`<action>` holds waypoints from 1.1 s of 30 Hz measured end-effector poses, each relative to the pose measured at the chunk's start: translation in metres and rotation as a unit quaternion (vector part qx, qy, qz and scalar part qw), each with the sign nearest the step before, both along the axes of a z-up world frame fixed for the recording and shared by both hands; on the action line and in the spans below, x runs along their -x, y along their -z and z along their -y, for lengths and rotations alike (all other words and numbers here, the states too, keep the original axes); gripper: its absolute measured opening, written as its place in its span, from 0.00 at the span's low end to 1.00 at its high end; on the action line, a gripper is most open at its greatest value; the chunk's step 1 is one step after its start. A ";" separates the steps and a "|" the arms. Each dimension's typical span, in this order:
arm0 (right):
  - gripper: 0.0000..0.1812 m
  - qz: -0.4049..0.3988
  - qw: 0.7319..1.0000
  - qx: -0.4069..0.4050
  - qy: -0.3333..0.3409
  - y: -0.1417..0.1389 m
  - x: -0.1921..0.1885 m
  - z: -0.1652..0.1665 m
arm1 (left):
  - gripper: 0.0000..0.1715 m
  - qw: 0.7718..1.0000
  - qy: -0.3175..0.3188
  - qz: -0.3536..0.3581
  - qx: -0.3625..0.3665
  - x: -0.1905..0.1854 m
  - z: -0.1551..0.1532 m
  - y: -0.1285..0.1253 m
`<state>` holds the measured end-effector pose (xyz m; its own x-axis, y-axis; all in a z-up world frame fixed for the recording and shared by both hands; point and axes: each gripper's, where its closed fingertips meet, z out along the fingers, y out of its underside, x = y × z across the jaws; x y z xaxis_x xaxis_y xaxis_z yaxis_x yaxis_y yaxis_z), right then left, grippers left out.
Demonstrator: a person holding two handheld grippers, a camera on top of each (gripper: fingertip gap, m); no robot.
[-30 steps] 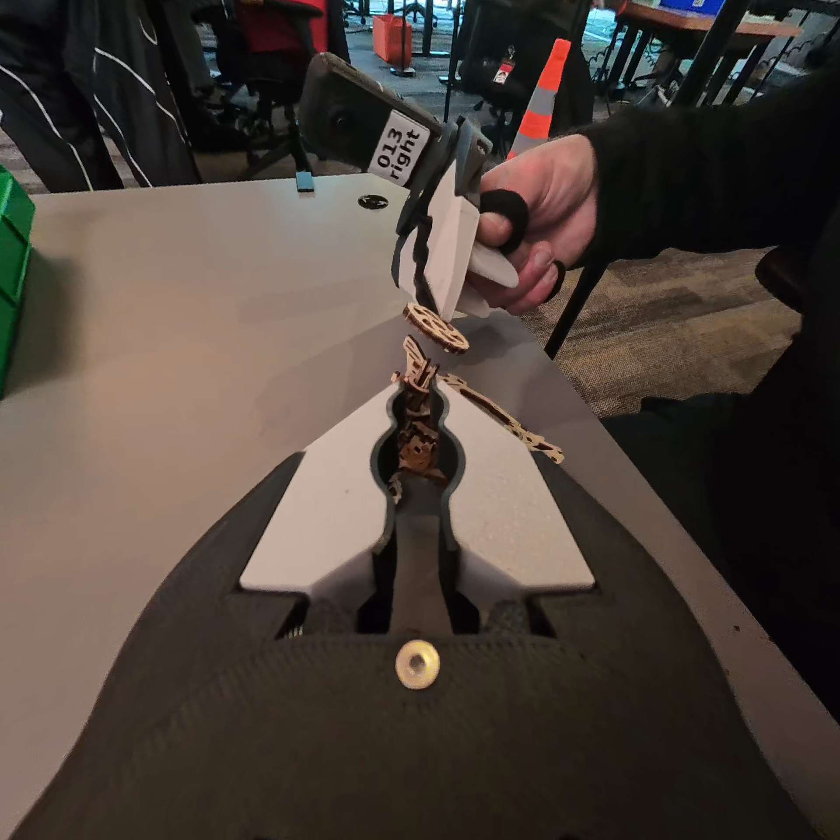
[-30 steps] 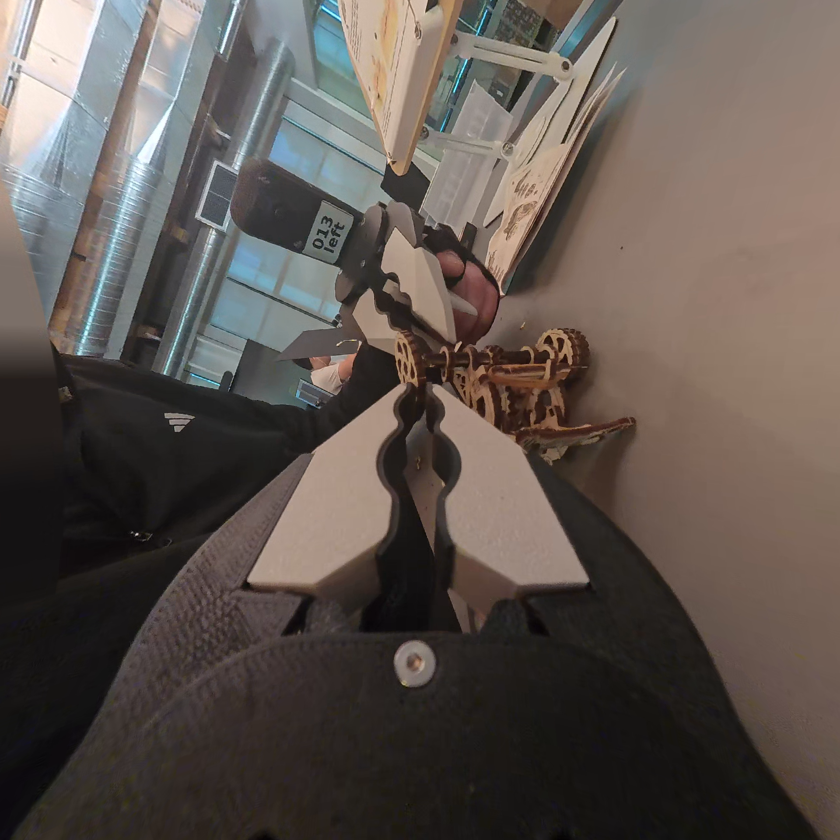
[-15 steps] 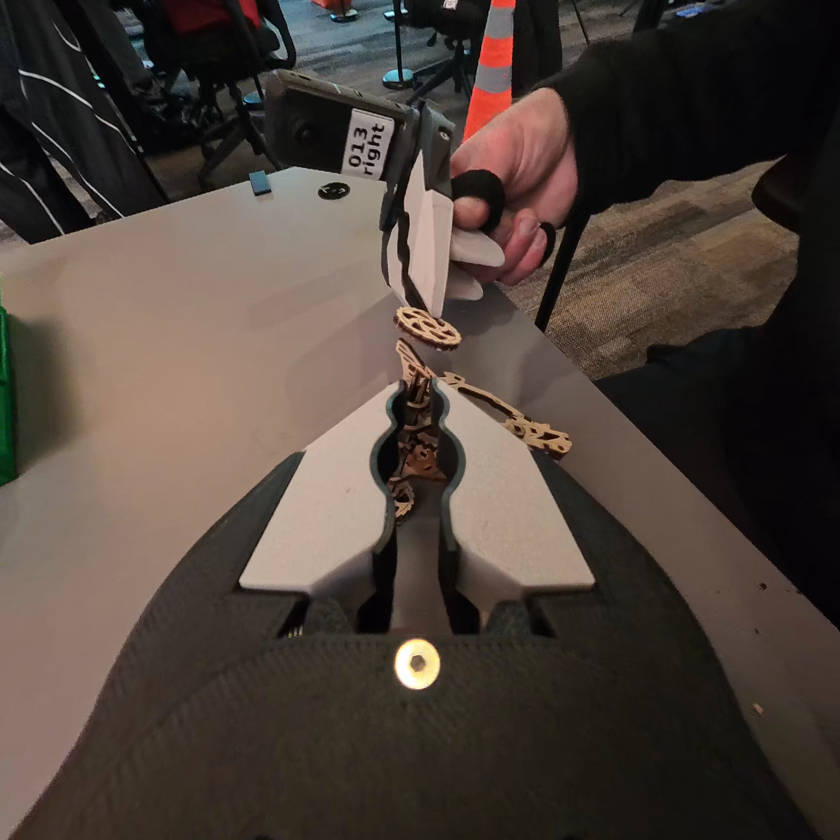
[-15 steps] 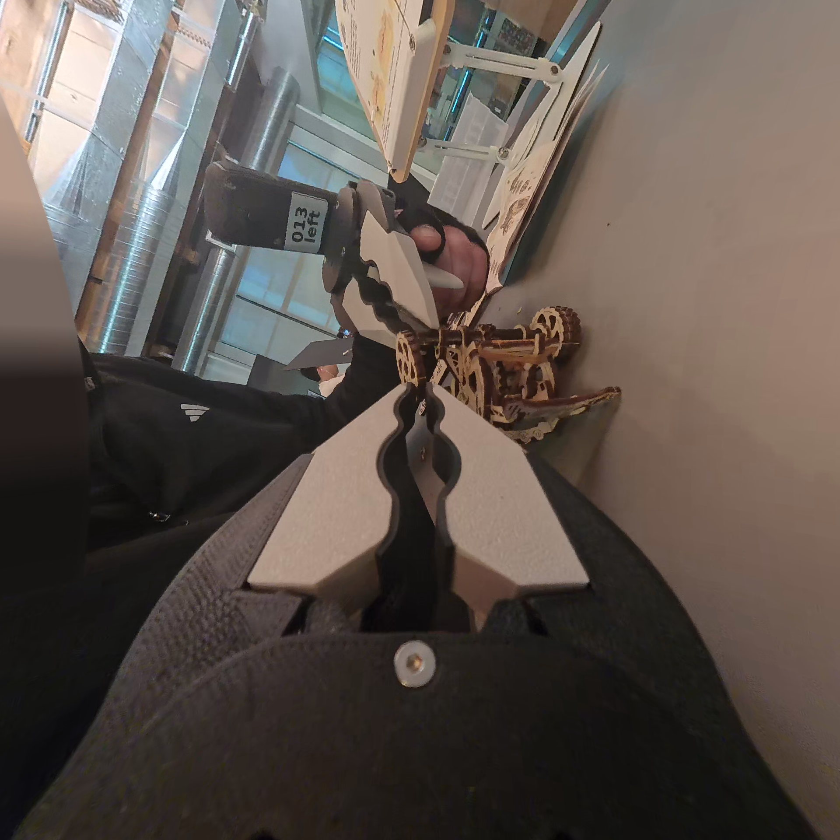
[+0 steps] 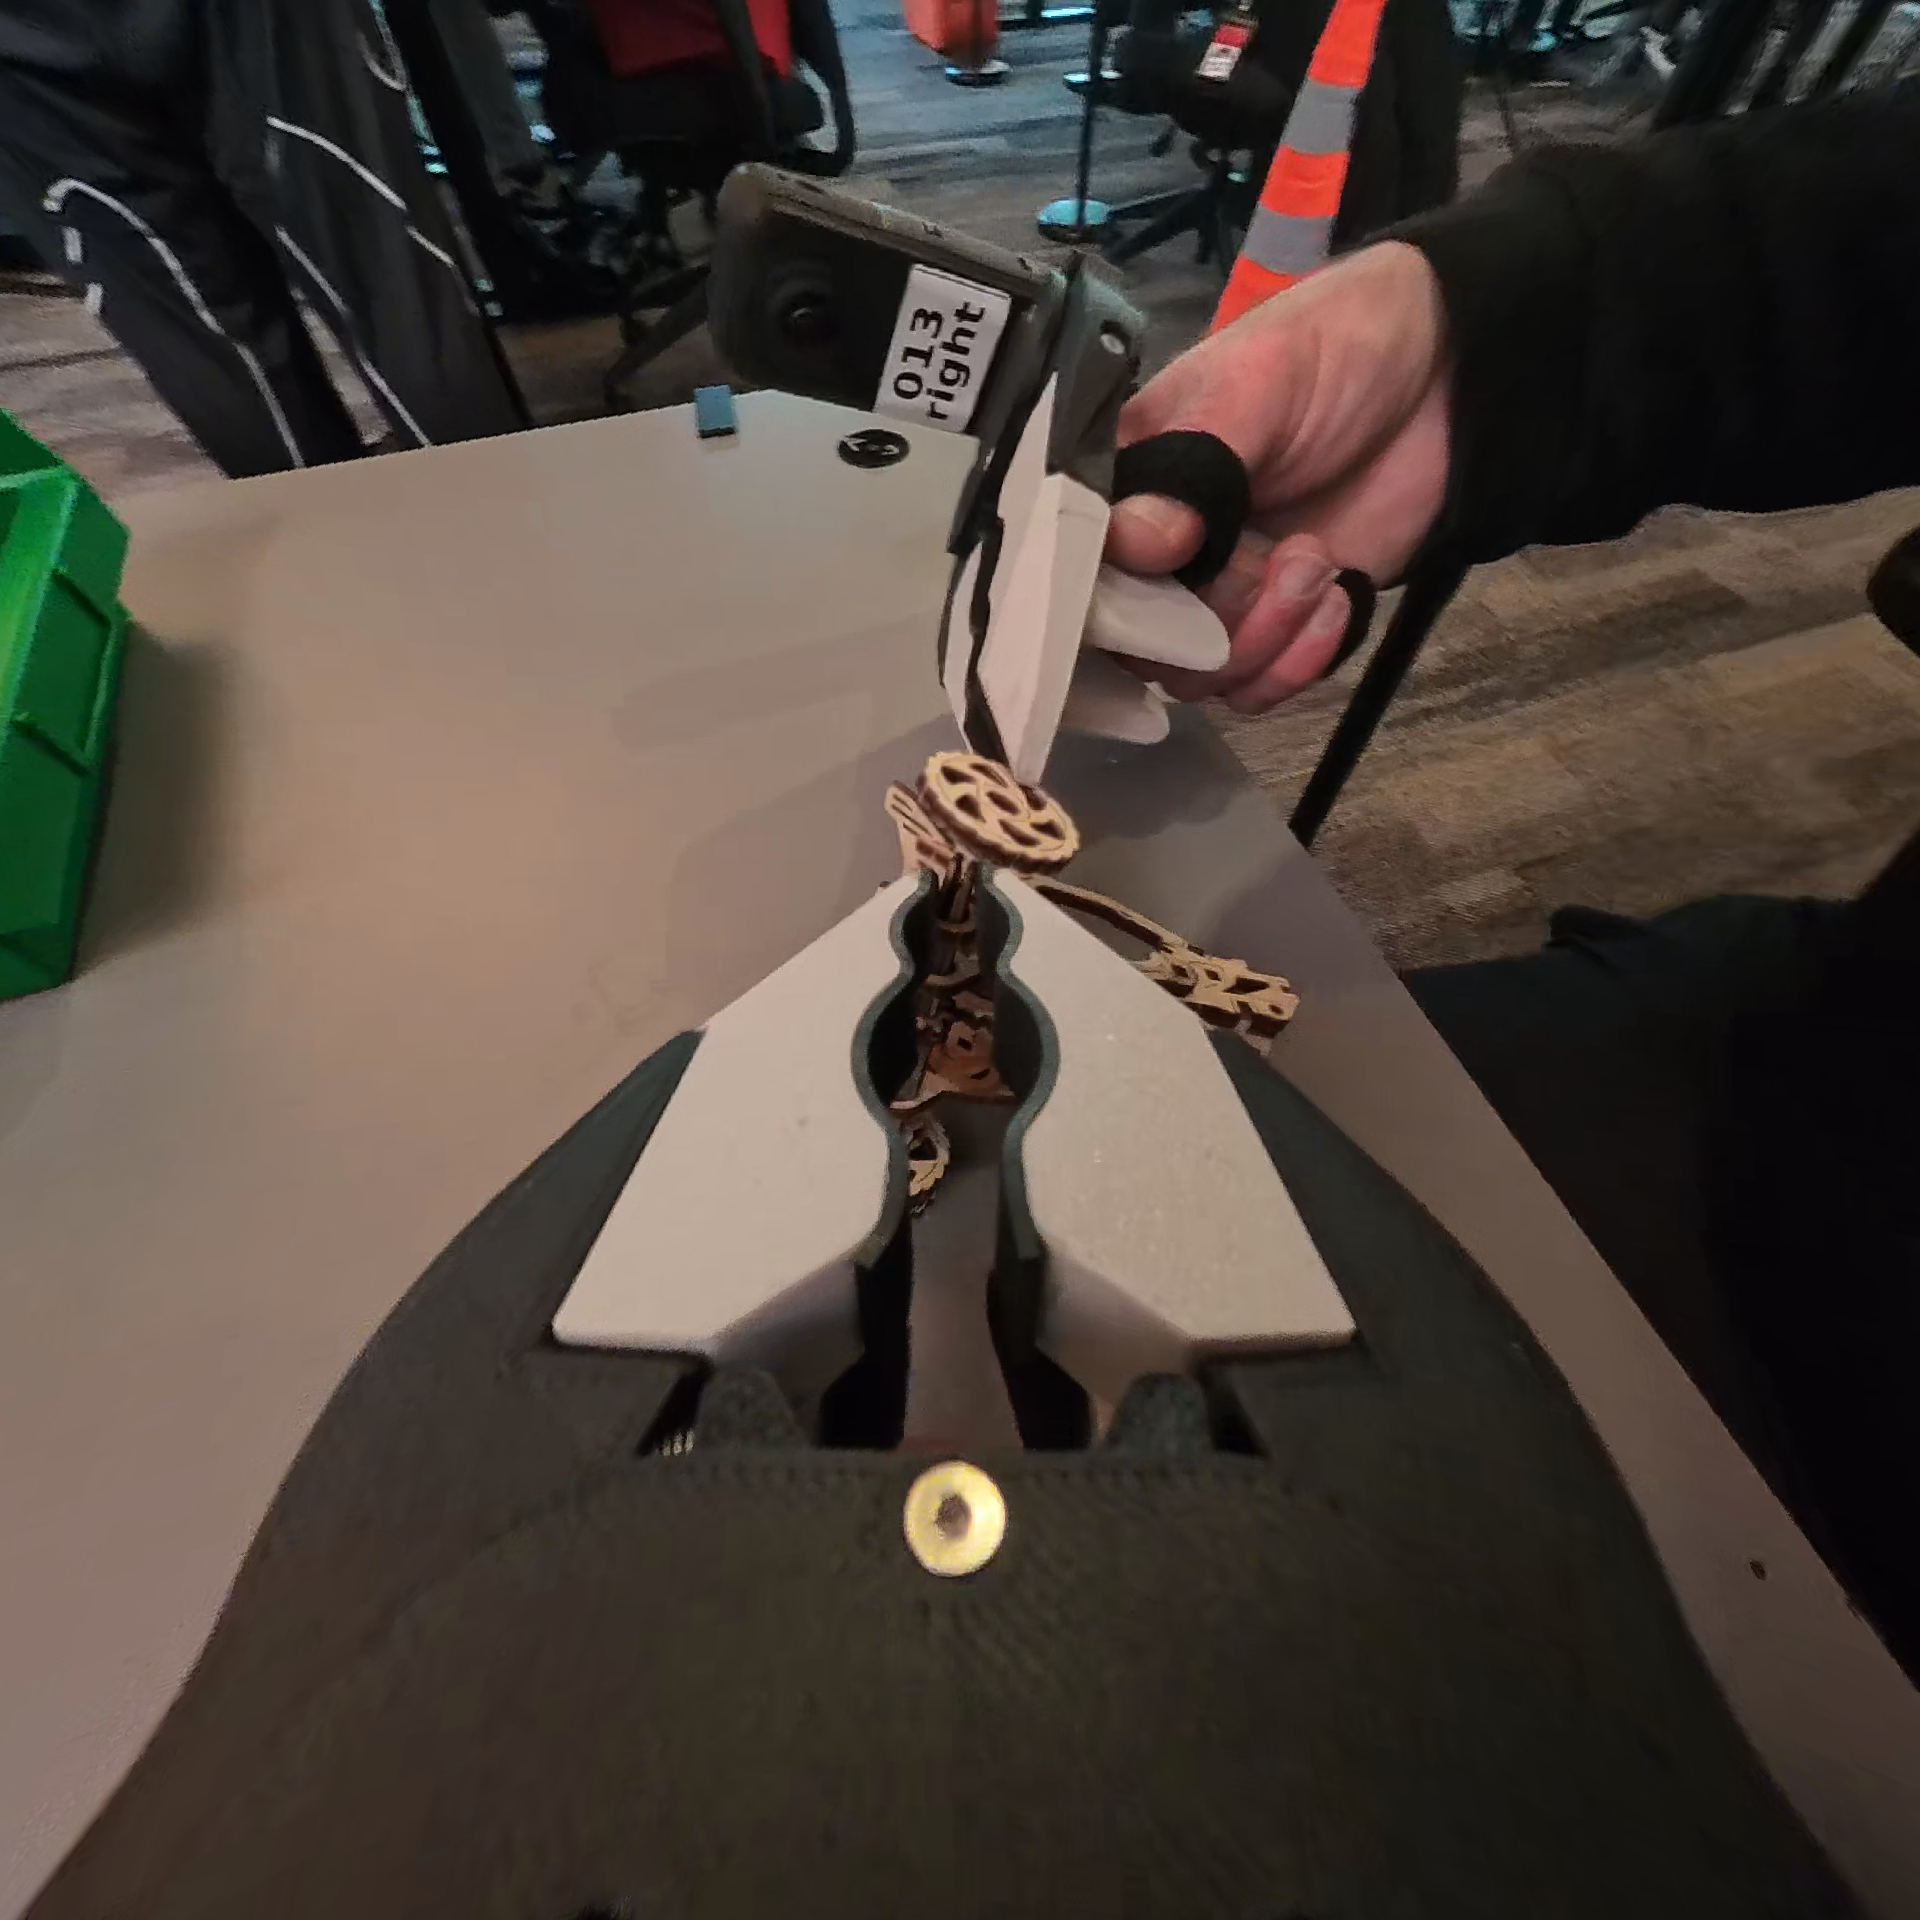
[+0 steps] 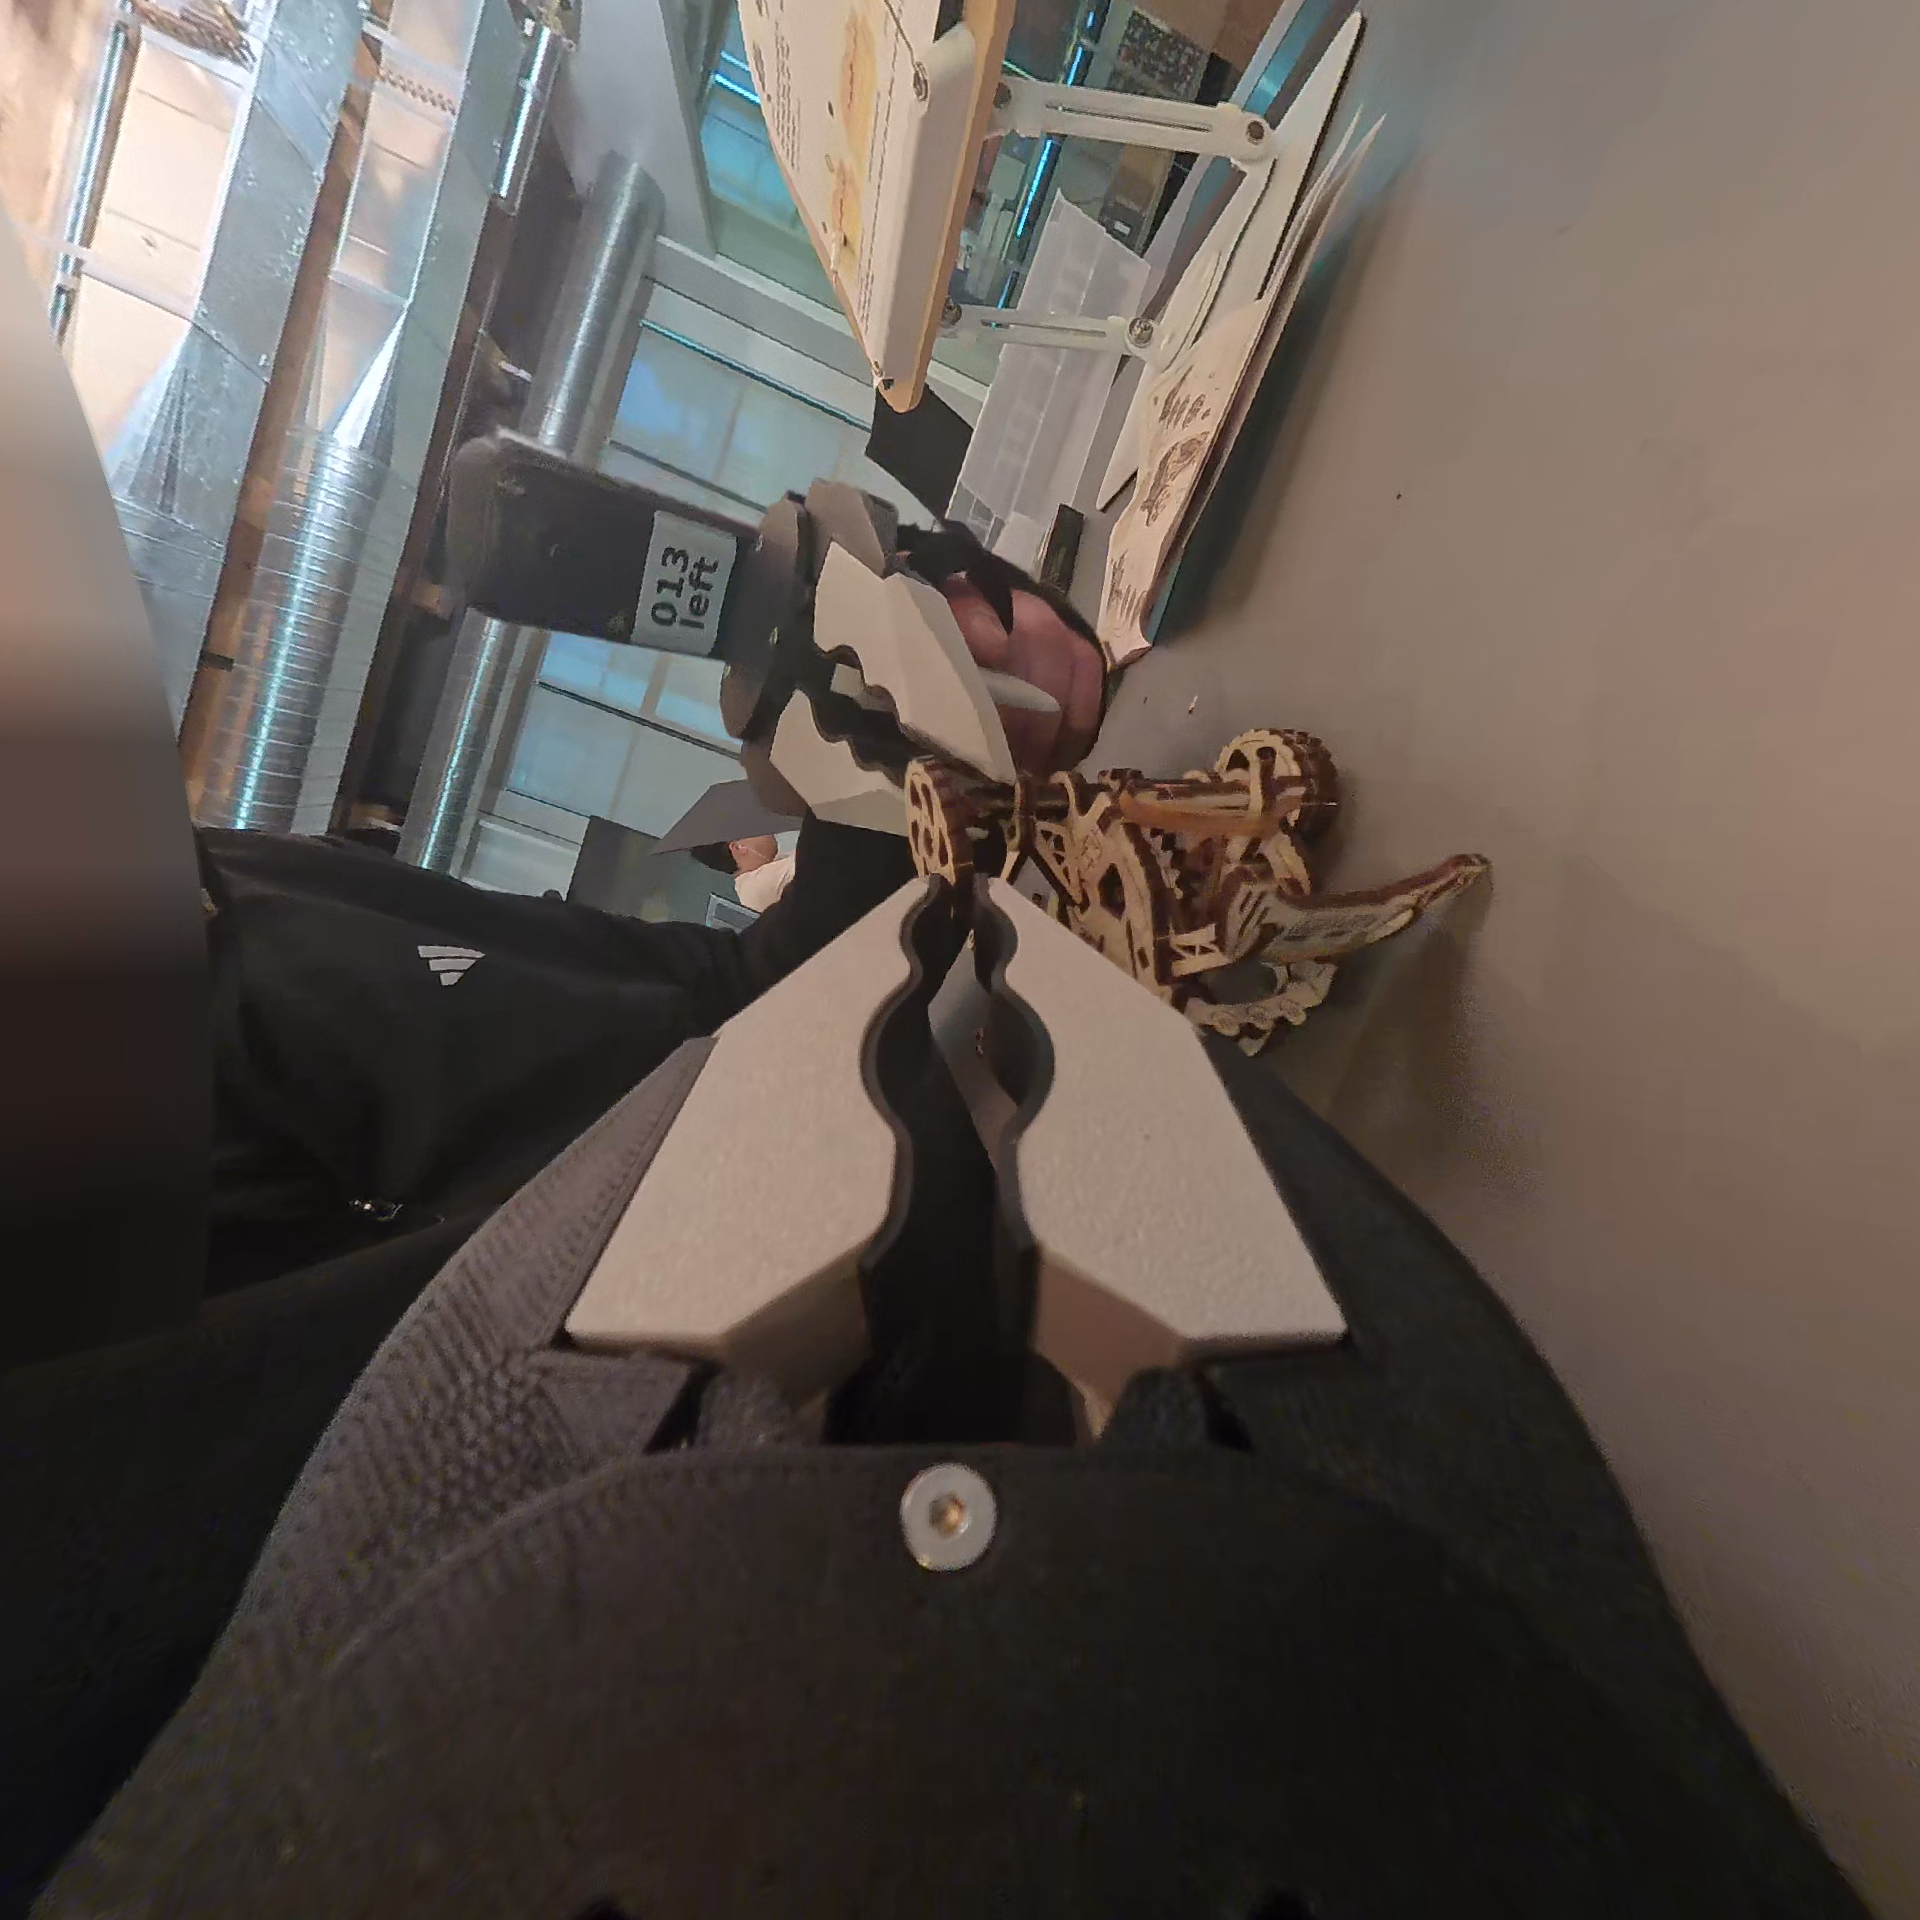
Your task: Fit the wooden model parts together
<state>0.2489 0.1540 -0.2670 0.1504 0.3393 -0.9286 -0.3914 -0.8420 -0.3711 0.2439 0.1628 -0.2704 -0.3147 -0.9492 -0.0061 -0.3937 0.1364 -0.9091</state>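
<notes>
A wooden model (image 5: 951, 1023) with gears and a long curved arm (image 5: 1195, 966) is clamped between the fingers of my left gripper (image 5: 954, 883), which is shut on it just above the grey table (image 5: 416, 779). My right gripper (image 5: 1003, 743) comes down from above, shut on the edge of a small spoked wooden wheel (image 5: 1003, 798) that touches the model's top. In the right wrist view my right gripper (image 6: 961, 888) holds that wheel (image 6: 930, 821) at the end of the model's axle (image 6: 1174, 894). The left gripper (image 6: 956, 784) grips the model beside it.
A green bin (image 5: 52, 707) stands at the table's left edge. The table's right edge (image 5: 1351, 935) runs close beside the model. Flat sheets of wooden parts (image 6: 1174, 488) and a board on a white stand (image 6: 883, 156) are behind the model. A hand (image 5: 1299, 499) holds the right gripper.
The right gripper has brought the wheel down from a small gap above the model until it meets the model's top. The left gripper has kept its hold on the model.
</notes>
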 end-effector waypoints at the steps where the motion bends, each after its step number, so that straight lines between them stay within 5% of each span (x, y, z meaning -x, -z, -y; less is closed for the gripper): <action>1: 0.01 -0.001 1.000 0.003 0.000 0.000 0.000 0.000 | 0.02 1.000 -0.012 0.003 -0.004 -0.001 -0.001 0.000; 11: 0.01 -0.015 1.000 0.013 -0.003 -0.003 0.006 -0.003 | 0.10 1.000 -0.005 0.021 0.008 0.008 -0.003 -0.002; 22: 0.01 -0.028 0.999 0.022 0.004 -0.004 0.004 -0.005 | 0.04 0.998 0.053 0.002 -0.015 0.003 0.000 0.002; 33: 0.01 -0.038 0.998 0.049 0.016 0.002 0.007 -0.007 | 0.03 0.999 0.040 0.023 -0.026 0.003 -0.001 0.002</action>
<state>0.2418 0.1612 -0.2688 0.0872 0.2428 -0.9661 -0.4435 -0.8590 -0.2559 0.2412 0.1639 -0.2724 -0.3877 -0.9191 -0.0706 -0.3378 0.2129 -0.9168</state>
